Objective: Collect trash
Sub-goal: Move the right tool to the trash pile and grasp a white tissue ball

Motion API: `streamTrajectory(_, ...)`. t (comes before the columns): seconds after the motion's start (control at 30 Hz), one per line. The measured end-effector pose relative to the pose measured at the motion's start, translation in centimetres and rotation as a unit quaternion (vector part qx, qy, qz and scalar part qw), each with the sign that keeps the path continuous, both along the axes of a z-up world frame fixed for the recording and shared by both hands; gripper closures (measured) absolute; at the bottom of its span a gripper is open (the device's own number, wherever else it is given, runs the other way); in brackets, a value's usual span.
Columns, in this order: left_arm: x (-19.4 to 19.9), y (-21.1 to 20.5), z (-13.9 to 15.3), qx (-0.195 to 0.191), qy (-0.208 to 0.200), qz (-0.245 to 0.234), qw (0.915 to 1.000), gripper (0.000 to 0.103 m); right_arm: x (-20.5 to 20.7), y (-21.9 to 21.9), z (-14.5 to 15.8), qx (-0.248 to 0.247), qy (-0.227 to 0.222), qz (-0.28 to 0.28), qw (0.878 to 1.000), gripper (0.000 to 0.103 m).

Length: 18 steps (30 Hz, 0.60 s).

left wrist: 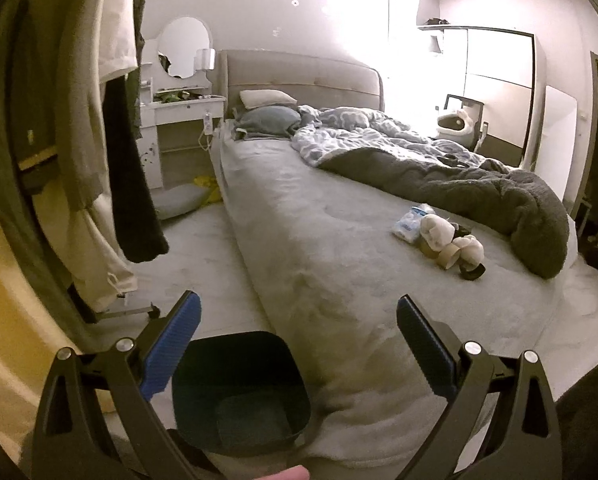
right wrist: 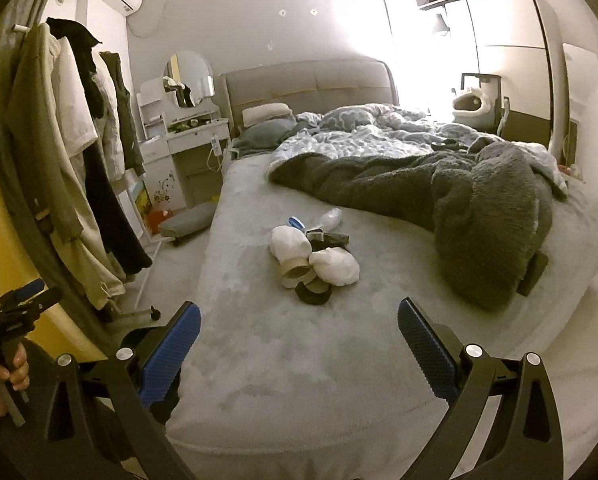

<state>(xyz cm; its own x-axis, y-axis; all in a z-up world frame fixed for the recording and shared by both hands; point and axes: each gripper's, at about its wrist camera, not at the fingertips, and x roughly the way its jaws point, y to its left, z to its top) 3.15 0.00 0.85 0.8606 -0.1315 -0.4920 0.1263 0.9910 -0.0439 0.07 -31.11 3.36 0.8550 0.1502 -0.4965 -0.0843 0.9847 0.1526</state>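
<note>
The bed (right wrist: 299, 340) fills most of the room, a wide mattress with a soft grey plush cover, smooth and a bit matted. At about 2 o'clock on it lies a thick dark fleece blanket (right wrist: 479, 216), bunched up in heavy folds, and behind it a thin blue-white patterned quilt (right wrist: 359, 132), much crumpled. At 9 o'clock stands a clothes rack (right wrist: 79, 152) w/ coats and shirts hanging limp.

On the floor at the bed's near left corner, at 6 o'clock in the left wrist view, is a dark bin (left wrist: 239, 384), square w/ rounded corners, hard plastic I think, and it looks empty.

The trash pile (right wrist: 315, 264) sits on the bare part of the cover, approx at 12 o'clock from the right gripper (right wrist: 299, 340), well apart from it. It has white crumpled paper balls, cardboard tape rolls, some dark ring shapes and a clear crinkled plastic wrapper at the far side; the smaller bits I cannot tell.

Both claws are spread wide and hold nothing. The left gripper (left wrist: 299, 340) hangs over the bin and the bed edge.

So I judge this is the start: nothing collected yet. The next move calls for a reach forward over the mattress to the pile, pinching one light piece, prob. a paper ball, which will squash easily.
</note>
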Motion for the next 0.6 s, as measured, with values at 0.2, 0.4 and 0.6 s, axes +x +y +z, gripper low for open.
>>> streamTrajectory(0.2, 2.2, -2.0, -0.7, 0.031, -0.007, -0.025, 0.9992, 0.003, 4.0, -0.2, -1.3, -0.008, 0.026, 0.012, 1.0, 0.003)
streamTrajectory(0.4, 4.8, -3.2, -1.8, 0.029, 0.006, -0.047, 0.9984, 0.003, 8.0, -0.8, -2.7, -0.009, 0.04, 0.028, 0.999, 0.003)
streamTrajectory(0.6, 7.4, -4.5, -2.5, 0.018, 0.013, -0.078, 0.9967, 0.004, 11.8, -1.5, -4.0, 0.002, 0.063, 0.043, 0.997, 0.018)
